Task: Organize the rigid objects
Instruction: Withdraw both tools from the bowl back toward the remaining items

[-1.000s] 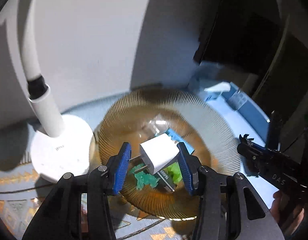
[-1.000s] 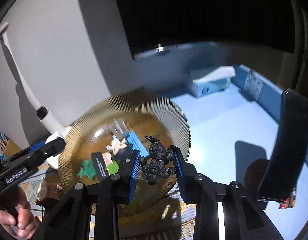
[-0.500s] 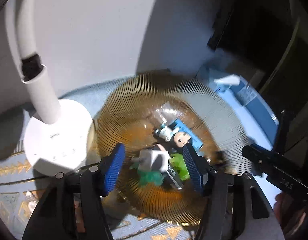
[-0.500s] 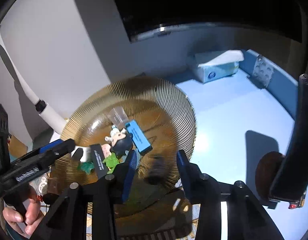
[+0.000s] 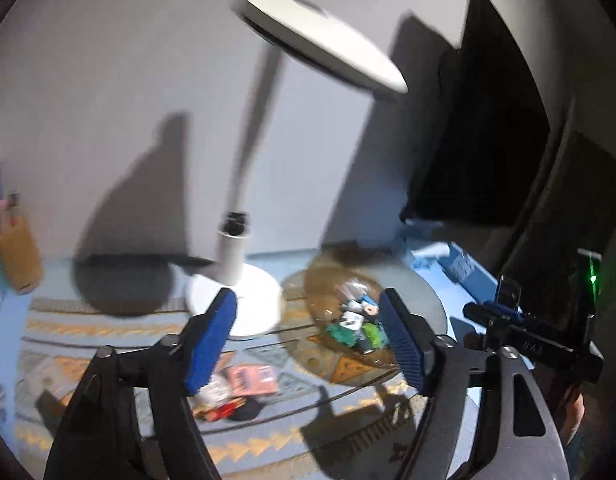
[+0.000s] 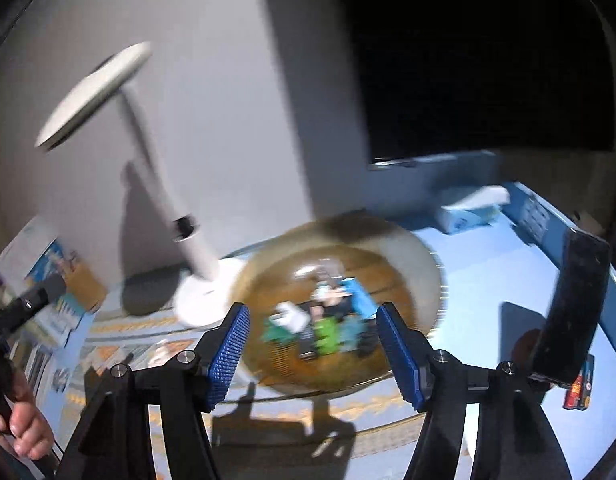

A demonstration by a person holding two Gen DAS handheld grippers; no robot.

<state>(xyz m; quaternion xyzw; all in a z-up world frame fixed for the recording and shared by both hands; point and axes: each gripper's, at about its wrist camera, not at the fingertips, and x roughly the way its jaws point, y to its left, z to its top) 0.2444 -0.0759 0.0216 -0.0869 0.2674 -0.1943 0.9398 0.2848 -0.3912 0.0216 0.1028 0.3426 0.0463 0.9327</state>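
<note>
Ahead of both my grippers sits the amber dish (image 6: pixel 420 256), beside the white lamp (image 5: pixel 244 292). Small objects (image 6: pixel 320 324) lie heaped inside it. Left gripper (image 5: pixel 308 340) and right gripper (image 6: pixel 312 344) gape wide, gripping nothing.

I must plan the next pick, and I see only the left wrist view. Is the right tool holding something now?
Observer: No. The right tool is open, with nothing between its blue pads. It hangs in front of the amber plate.
Operator: Is any loose thing lying on the right side of the table?
Observer: Yes. A small red and black item lies at the foot of a dark upright object on the light blue table. It is too blurred to name.
</note>
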